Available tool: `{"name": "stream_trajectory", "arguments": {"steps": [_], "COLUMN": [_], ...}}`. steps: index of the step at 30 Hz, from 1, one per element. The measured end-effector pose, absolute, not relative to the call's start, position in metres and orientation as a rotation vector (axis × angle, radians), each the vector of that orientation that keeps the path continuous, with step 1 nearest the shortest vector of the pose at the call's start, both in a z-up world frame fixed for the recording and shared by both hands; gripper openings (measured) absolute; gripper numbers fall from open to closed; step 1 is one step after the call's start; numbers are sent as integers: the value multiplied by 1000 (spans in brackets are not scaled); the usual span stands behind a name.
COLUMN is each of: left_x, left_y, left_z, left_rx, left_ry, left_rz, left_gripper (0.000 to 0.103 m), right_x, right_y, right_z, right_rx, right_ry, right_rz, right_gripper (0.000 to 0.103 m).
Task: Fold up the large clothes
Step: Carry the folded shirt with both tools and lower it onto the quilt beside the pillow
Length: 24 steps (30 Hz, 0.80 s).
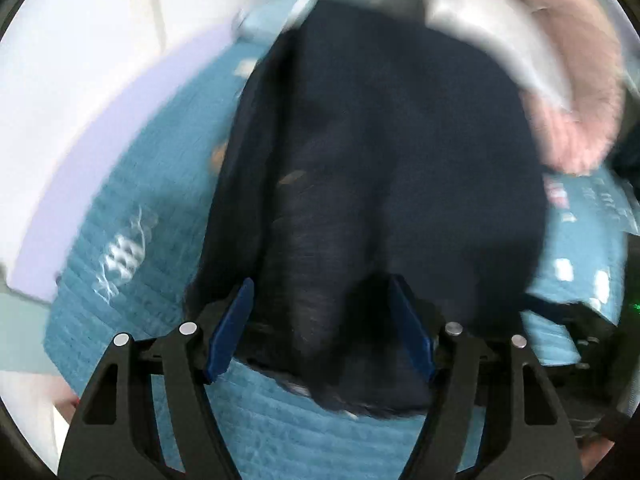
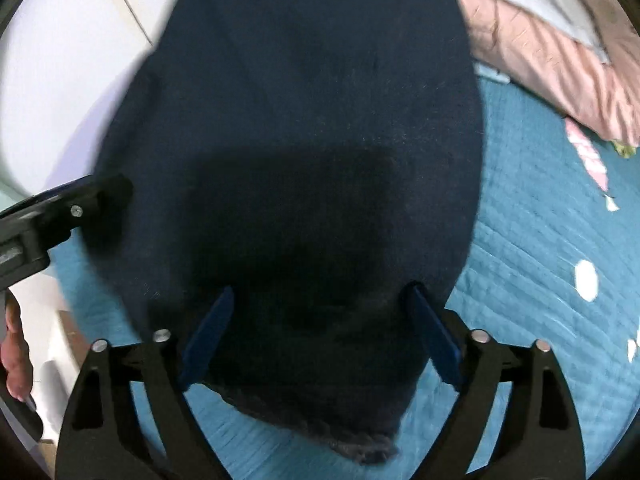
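Seeing navy garment spread on teal quilted bed cover. Our left hand-held gripper spread wide astride raised fold, contact lost in blur. Our right hand-held gripper fully parted over hem, gripping nothing. Pink bedding cut off by frame edge.

A dark navy knit garment lies spread on a quilted blue bedspread. In the right wrist view it lies mostly flat and smooth, narrowing to a fuzzy ribbed edge at the near end. In the blurred left wrist view the garment shows a lengthwise ridge and a doubled left edge.
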State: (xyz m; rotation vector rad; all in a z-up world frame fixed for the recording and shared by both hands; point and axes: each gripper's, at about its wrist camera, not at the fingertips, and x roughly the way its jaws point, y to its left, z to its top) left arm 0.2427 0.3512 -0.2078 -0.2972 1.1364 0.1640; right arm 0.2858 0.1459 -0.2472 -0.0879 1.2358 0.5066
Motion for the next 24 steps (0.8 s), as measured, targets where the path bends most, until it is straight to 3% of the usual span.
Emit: {"name": "stream_trajectory", "arguments": {"steps": [3, 5, 8, 10, 12, 19, 22, 24], "left_x": [236, 229, 211, 200, 194, 210, 206, 196], "left_y": [376, 373, 360, 352, 345, 352, 346, 342], "left_z": [-219, -213, -205, -205, -209, -245, -227, -204], "left_rx": [-490, -427, -309, -300, -291, -372, -340, -300], "left_ry": [1141, 1152, 1151, 1150, 1151, 1206, 1210, 1167], "left_rz": [157, 174, 171, 141, 127, 175, 170, 153], "left_gripper": [71, 71, 71, 70, 70, 69, 61, 61], "right_x": [282, 275, 258, 243, 228, 252, 255, 253], "right_y": [134, 127, 112, 105, 102, 112, 106, 96], "right_z": [-243, -239, -229, -221, -212, -243, -231, -214], "right_rx": [-25, -13, 36, 21, 18, 25, 40, 55], "right_ry": [1244, 1268, 1279, 1239, 1184, 1244, 1262, 1242], "right_rz": [530, 526, 553, 557, 567, 569, 584, 607], "right_gripper": [96, 95, 75, 55, 45, 45, 45, 45]}}
